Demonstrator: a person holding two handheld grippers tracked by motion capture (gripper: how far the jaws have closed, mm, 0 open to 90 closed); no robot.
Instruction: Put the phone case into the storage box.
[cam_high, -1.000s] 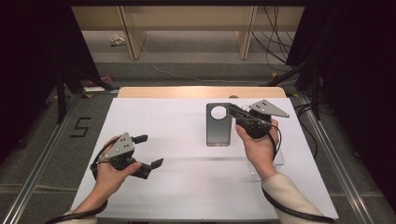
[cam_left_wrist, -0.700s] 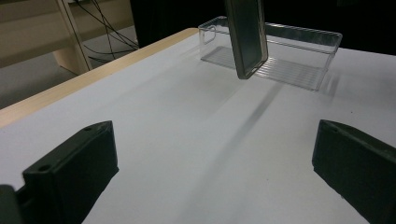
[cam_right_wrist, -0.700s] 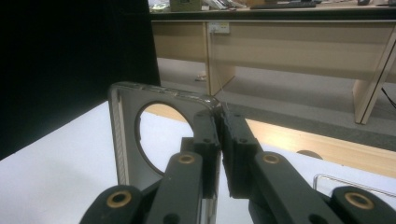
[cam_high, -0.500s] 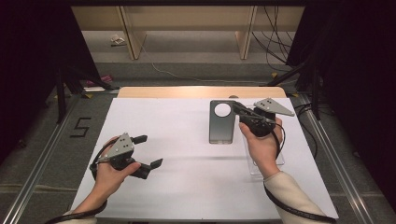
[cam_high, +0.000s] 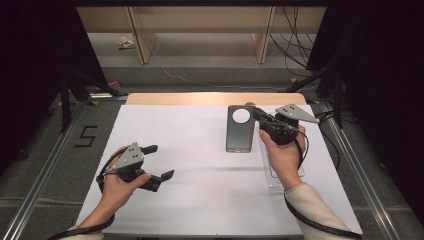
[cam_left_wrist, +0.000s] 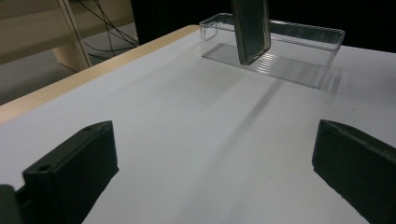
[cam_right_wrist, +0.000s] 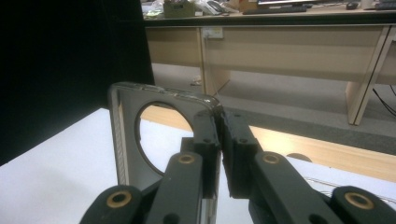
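High view: a grey phone case (cam_high: 239, 129) with a round camera cut-out was seen lifted clear of the white table (cam_high: 200, 170), pinched at its upper right edge by the right gripper (cam_high: 256, 113). Jaws were closed on that edge; in the right gripper view the case wall (cam_right_wrist: 122, 135) was caught between the two black pads (cam_right_wrist: 233, 140). A clear plastic tray (cam_high: 283, 172) was noted on the table just beneath the right hand (cam_high: 281, 155), partly hidden by it. In the left gripper view the case (cam_left_wrist: 251, 29) was seen hanging above the tray (cam_left_wrist: 280, 51), apart from it.

The left gripper (cam_high: 159, 162) was held over the near left of the table, well apart from the case, jaws spread and nothing between them.

Risks judged from here: the hold was taken on one thin edge near a corner, so the case could pivot or slip out if swung. If lowered towards the tray while tilted, a corner could catch the rim and shove the light tray sideways. No steadying of the tray was offered by the left gripper.
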